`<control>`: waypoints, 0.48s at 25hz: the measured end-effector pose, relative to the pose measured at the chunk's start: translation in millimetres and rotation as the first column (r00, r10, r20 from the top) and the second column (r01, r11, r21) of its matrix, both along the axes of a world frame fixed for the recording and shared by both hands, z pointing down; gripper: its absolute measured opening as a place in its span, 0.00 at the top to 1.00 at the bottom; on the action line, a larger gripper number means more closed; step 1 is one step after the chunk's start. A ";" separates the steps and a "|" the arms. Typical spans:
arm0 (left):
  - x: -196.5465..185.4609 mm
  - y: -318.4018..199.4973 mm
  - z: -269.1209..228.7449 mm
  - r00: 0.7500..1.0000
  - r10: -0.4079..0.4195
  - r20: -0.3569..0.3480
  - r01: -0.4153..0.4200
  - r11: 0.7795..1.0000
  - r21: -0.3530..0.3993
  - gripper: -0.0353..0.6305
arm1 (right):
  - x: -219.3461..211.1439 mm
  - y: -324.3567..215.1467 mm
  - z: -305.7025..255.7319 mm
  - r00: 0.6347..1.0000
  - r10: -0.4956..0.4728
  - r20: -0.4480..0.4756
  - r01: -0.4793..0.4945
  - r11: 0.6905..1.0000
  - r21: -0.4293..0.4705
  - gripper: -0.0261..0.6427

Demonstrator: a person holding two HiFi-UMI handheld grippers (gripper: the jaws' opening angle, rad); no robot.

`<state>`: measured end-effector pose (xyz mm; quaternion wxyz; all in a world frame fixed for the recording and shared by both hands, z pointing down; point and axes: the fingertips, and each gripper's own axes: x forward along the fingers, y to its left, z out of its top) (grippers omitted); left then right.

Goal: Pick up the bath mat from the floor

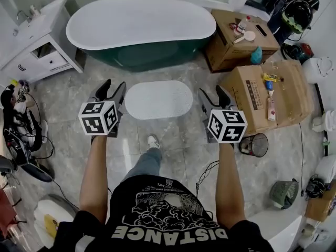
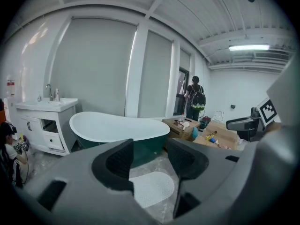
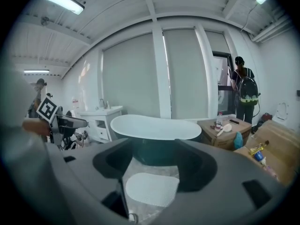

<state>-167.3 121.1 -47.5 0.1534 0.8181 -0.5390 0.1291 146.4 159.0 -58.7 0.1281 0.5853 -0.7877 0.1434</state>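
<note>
**Bath mat** (image 1: 158, 99): white, oval, lying flat on the grey floor (image 1: 173, 135) in front of the bathtub (image 1: 142, 25).
- Bearing: ahead of and below both sets of jaws, well apart from them. Each gripper view shows it through the gap between that gripper's own jaws.
- Long axis: crosswise to the jaws, one rounded end toward each gripper.
- Nearer hand: about even; in the head view the left tips sit slightly closer to their end.

**Left gripper** (image 1: 114, 88): jaws partway apart, nothing between the pads, touching nothing.

**Right gripper** (image 1: 211, 94): jaws partway apart, a shade wider, likewise empty and free of contact.

**Judgement:** the mat is not yet reached. Both grippers need to go down and forward to an edge.
</note>
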 end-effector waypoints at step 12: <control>-28.5 -134.7 18.3 1.000 -0.012 -0.016 0.011 0.999 -0.043 0.59 | -17.9 -135.8 6.4 0.999 -0.006 -0.041 0.003 0.998 -0.060 0.54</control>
